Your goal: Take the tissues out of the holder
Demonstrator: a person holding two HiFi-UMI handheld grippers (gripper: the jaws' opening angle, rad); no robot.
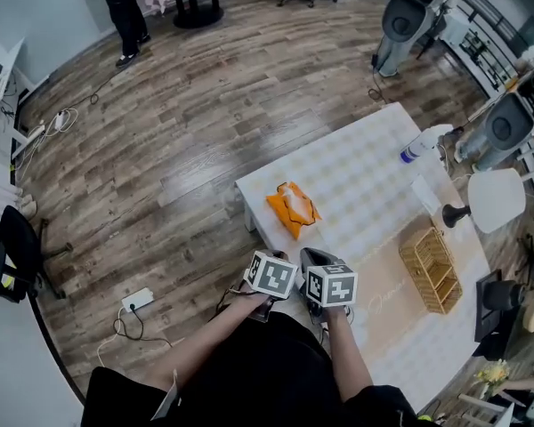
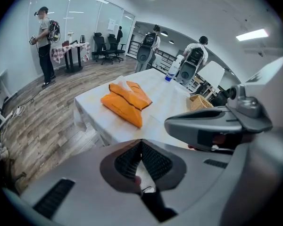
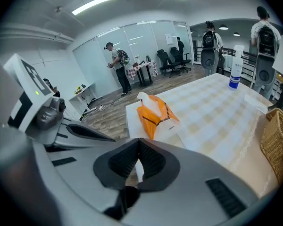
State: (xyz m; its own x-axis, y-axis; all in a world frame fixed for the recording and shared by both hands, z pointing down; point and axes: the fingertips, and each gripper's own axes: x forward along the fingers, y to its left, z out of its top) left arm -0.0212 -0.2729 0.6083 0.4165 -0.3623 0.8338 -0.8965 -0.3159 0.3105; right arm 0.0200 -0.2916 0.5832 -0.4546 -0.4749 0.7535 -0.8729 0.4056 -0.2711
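Observation:
An orange fabric tissue holder (image 1: 294, 212) lies near the left corner of the white table (image 1: 365, 172), with a white tissue (image 1: 293, 200) sticking out of its top slit. Both grippers hover side by side short of the table's near edge, well back from the holder. My left gripper (image 1: 274, 256) is shut with nothing between its pads; from its own view (image 2: 141, 144) the holder (image 2: 125, 102) lies ahead. My right gripper (image 1: 314, 258) is shut too and empty (image 3: 139, 144), and the holder (image 3: 153, 114) and its tissue (image 3: 147, 100) sit ahead and slightly to the right.
A wicker basket (image 1: 432, 269) stands on the table's right side. A spray bottle (image 1: 421, 146) and a white lamp (image 1: 491, 199) are at the far right edge. A power strip (image 1: 136, 301) with cables lies on the wooden floor. People stand far off.

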